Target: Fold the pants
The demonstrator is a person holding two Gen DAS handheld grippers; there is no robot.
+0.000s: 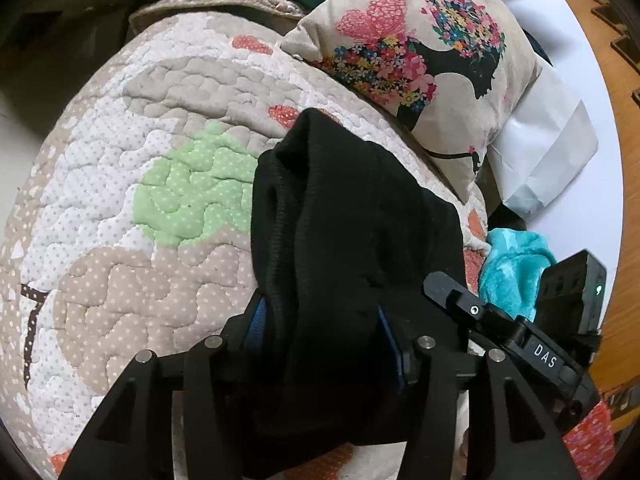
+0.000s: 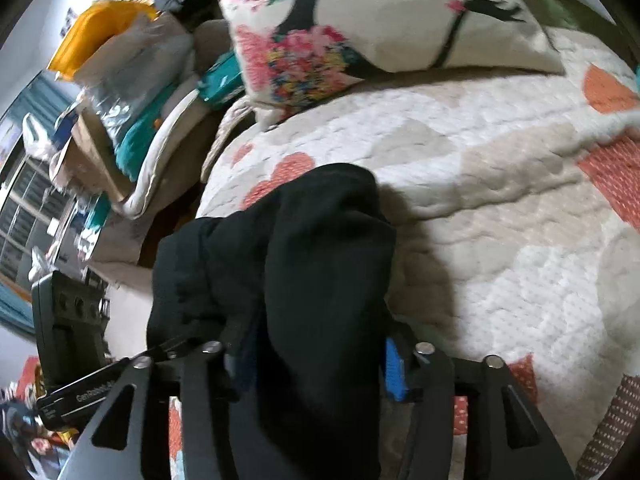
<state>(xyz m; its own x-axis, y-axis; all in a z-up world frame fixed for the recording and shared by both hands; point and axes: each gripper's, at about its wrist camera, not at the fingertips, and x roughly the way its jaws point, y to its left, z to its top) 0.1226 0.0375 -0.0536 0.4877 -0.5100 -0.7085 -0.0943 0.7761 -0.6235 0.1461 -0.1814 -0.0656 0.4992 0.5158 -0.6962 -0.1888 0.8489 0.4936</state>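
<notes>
Left gripper (image 1: pixel 320 344) and right gripper (image 2: pixel 316 364) are both clamping bunched black pants (image 1: pixel 352 216) over quilt (image 1: pixel 160 120); the thick wad is risking slipping free, folding crooked.

Quilted bedspread (image 1: pixel 120 200), floral pillow (image 1: pixel 420 48), wooden floor (image 1: pixel 624 152).

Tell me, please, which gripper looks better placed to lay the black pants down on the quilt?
Probably left. The left gripper grips the black pants over open quilt; the right gripper sits nearer the pillow.
</notes>
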